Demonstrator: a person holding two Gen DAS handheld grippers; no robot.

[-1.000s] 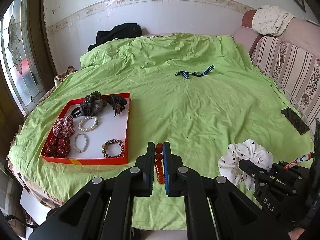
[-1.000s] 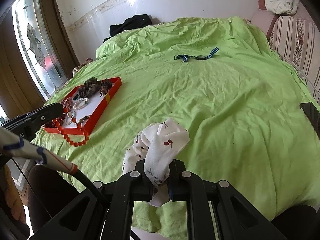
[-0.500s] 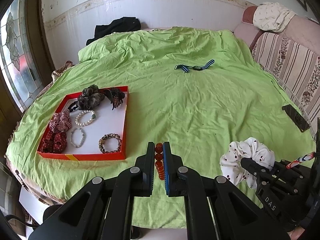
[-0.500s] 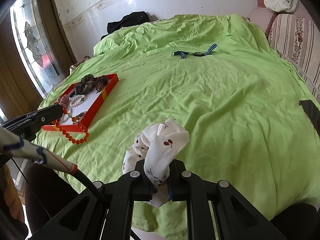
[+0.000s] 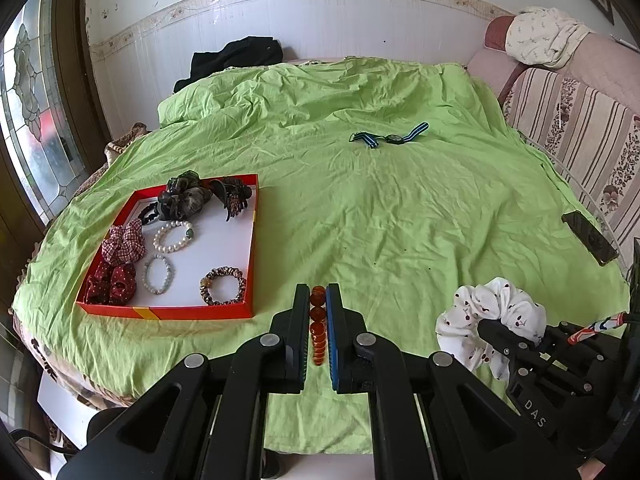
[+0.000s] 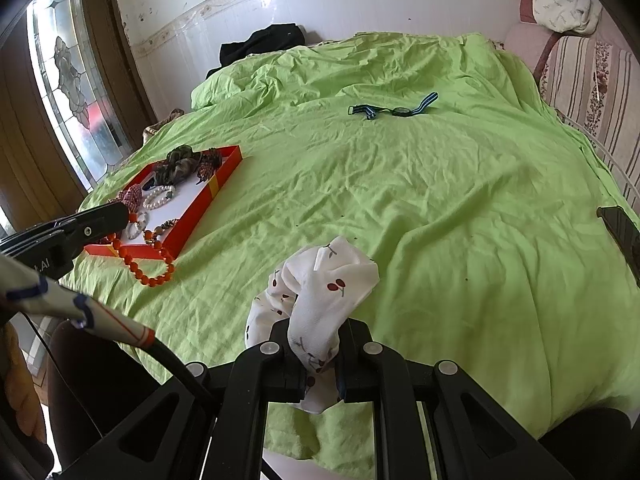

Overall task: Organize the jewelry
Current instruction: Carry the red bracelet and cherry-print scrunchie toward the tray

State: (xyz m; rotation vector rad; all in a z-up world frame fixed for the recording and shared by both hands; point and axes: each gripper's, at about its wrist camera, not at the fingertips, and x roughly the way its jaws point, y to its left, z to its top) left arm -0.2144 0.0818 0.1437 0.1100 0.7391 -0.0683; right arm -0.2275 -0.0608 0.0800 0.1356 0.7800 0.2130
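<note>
Green sheet [image 5: 400,220] fills our view; our left gripper [image 5: 319,320] still pinches beads [image 5: 318,326], right gripper [image 6: 316,354] a scrunchie [image 6: 320,292], tray [image 5: 252,240] now nearer

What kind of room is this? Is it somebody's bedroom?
Probably a bedroom at home. A big bed with a rumpled green sheet fills the room, a striped sofa stands beside it, and a stained-glass window is on the wall. A red tray of bracelets lies on the bed.

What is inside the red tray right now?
The red tray holds a pearl bracelet, a pale bead bracelet, a patterned scrunchie, two red fabric scrunchies and dark hairpieces. Whatever lies beneath the hairpieces is covered.
</note>
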